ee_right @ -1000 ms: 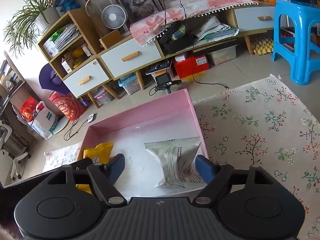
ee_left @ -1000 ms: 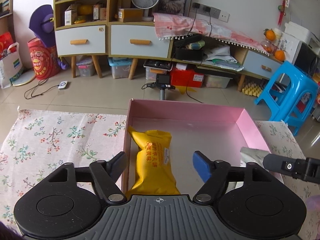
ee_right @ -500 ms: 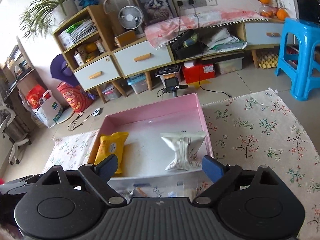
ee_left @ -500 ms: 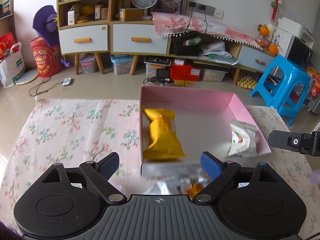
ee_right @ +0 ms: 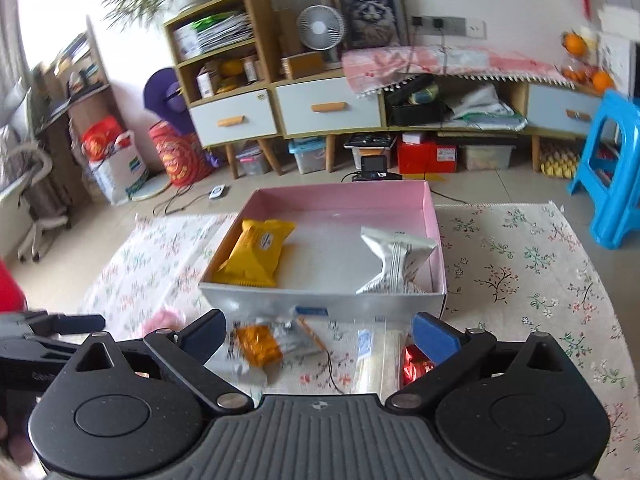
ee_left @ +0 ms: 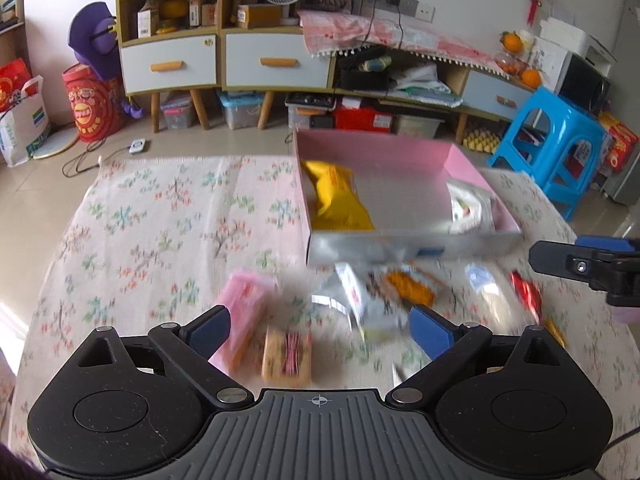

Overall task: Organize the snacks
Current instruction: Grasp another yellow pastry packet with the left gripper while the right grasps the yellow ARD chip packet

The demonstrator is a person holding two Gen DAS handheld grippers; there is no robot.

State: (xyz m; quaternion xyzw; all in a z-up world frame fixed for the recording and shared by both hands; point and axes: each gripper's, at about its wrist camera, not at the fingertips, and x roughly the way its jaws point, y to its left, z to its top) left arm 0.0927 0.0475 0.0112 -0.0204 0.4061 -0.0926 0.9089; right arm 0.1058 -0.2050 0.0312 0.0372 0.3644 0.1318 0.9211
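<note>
Both tongs (ee_left: 320, 330) (ee_right: 320, 334) just spread apart, empty, pink packet (ee_left: 244, 312) clear only from left, white packet's (ee_right: 394, 266) seam from right

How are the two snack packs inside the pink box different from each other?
The yellow pack lies flat by the left wall of the pink box; the white pack leans at the right wall. The yellow pack is smooth and plump; the white pack is pinched in the middle, showing a striped back seam. Both are sealed and rest apart in the same box.
</note>
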